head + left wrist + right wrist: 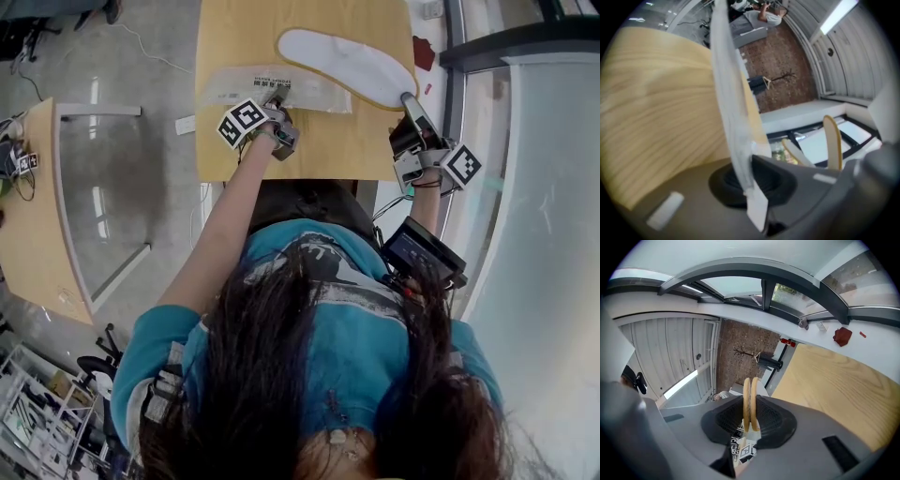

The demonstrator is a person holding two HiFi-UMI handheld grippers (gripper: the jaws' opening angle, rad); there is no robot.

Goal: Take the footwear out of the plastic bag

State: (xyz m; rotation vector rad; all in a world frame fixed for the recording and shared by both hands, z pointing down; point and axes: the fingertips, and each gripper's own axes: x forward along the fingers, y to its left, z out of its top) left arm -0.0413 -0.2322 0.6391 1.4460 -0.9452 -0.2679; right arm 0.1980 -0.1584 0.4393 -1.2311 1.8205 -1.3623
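L gripper (750,174) was clenched on the plastic bag (729,103). In the left gripper view the thin clear film ran up out of the shut jaws, with a small flap of it hanging below the pads. On the head view that gripper sat at the bag's near edge, roughly mid-length. The bag lay flat on the wooden table (319,150), and a printed label showed on it close to the jaws.

R gripper (751,420) was grasping the footwear (751,399). In the right gripper view two thin tan-edged soles stood edge-on, side by side, squeezed between the pads, so it looked like a pair of flat slippers held together. From the head cam the white sole with its tan rim lay slanted across the table's far right part. Its near end was in the R jaws and its far end pointed up-left, crossing over the bag's right end. I couldn't tell whether any part was still inside the film; most of it looked clear of the bag.

The two grippers were well apart, L near the table's middle, R at its right edge. A small red object (424,53) sat on the white ledge beyond the table's right side. Another light wood table (33,216) stood off to the left, across bare floor.
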